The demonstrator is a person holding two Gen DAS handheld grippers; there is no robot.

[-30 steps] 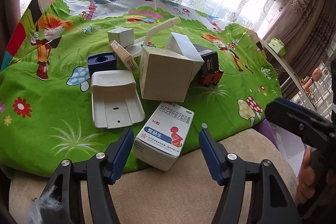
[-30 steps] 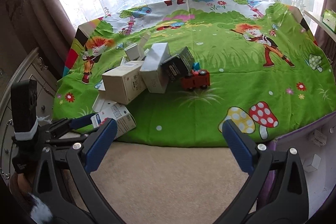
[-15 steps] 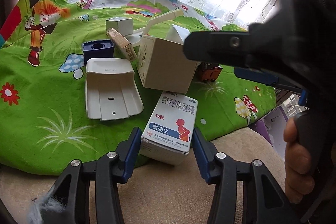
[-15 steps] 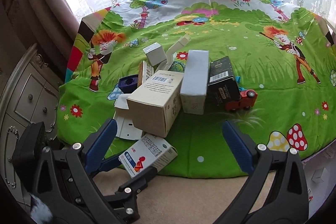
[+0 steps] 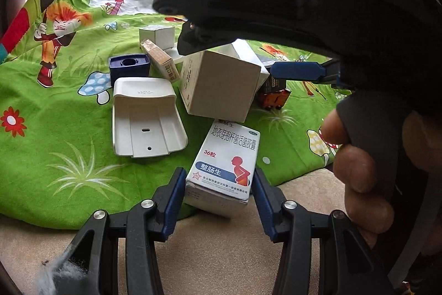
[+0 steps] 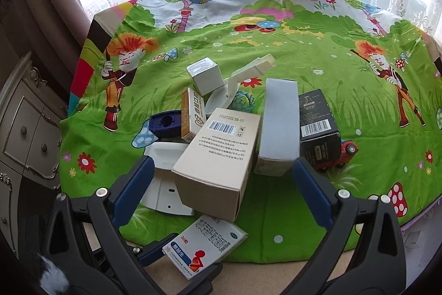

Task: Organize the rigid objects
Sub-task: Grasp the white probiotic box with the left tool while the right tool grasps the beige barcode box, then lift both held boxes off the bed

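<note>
In the left wrist view, the white medicine box (image 5: pixel 226 165) at lower centre is clasped between the blue pads of the left gripper (image 5: pixel 218 185), on the edge of the green cartoon cloth (image 5: pixel 55 129). In the right wrist view, the right gripper (image 6: pixel 221 184) is spread wide around the tan carton (image 6: pixel 215 159) at centre, no contact being visible.

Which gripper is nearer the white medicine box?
Left. The left gripper brackets the white medicine box; the right gripper hangs open above the tan carton behind it.
</note>
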